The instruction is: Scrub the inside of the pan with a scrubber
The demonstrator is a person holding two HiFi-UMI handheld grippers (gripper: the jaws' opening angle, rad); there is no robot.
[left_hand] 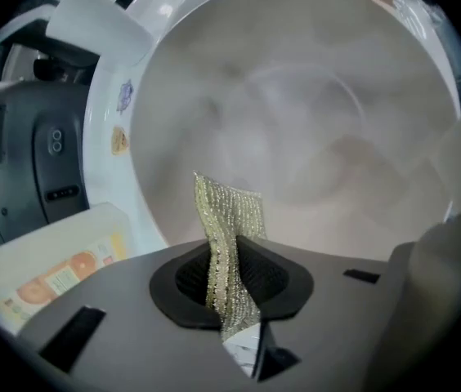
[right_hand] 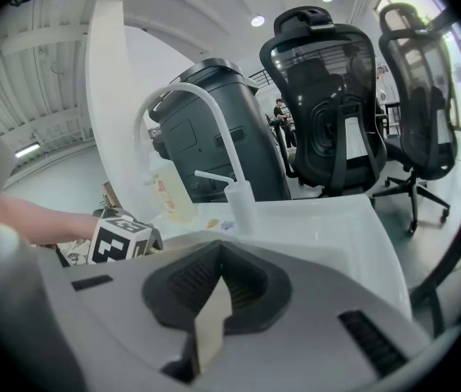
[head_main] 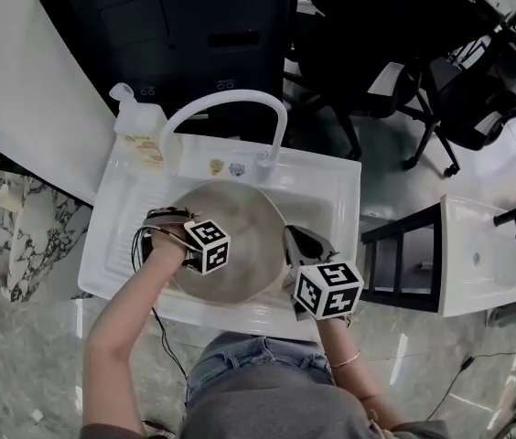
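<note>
A round steel pan [head_main: 244, 236] lies in the white sink [head_main: 331, 183]. My left gripper [head_main: 196, 247] is over the pan's left side and shut on a gold-and-silver mesh scrubber [left_hand: 229, 219]. In the left gripper view the gripper [left_hand: 232, 282] holds the scrubber upright above the pan's dull inside [left_hand: 296, 121]. My right gripper [head_main: 295, 240] is at the pan's right rim. In the right gripper view the gripper [right_hand: 214, 313] is shut on a thin pale edge, apparently the pan's rim. The left gripper's marker cube [right_hand: 120, 239] shows there at the left.
A curved white faucet [head_main: 231, 103] arches over the sink's back edge, with a soap bottle [head_main: 144, 135] at the back left corner. Black office chairs [head_main: 441, 80] stand behind the sink. A second white basin [head_main: 482, 254] is to the right.
</note>
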